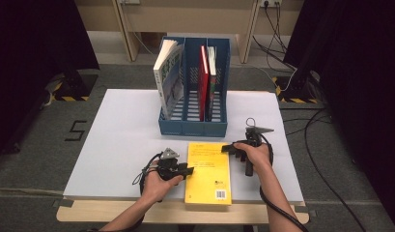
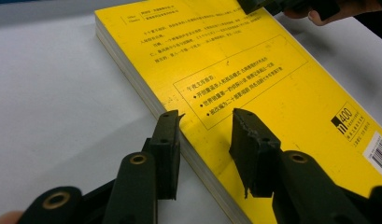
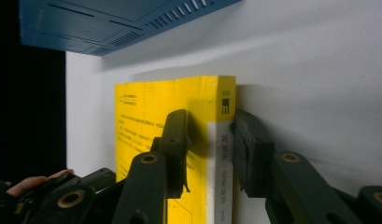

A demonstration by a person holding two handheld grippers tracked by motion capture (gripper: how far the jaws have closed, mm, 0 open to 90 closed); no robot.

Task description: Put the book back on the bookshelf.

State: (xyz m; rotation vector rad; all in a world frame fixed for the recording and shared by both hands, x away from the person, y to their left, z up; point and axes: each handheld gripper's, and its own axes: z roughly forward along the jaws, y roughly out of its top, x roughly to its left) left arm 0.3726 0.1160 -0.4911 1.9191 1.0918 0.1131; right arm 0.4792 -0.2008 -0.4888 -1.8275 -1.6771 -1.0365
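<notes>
Thing: yellow book (image 1: 208, 172), a thick paperback.
Look: bright yellow back cover (image 2: 254, 79) with black print, a boxed text block, and a barcode (image 2: 380, 156) at one corner; white spine with dark lettering (image 3: 223, 177).
Pose: lying flat, back cover up, closed.
Place: near front edge of the white table (image 1: 113, 145), just before the blue file rack (image 1: 193, 126).

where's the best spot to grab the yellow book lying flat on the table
Probably the spine edge, from the right side. The yellow book lies flat on the white table, so only its thin edges offer a pinch. The right gripper already straddles the spine corner, one jaw on the cover, one at the table side. The left gripper straddles the page edge.
</notes>
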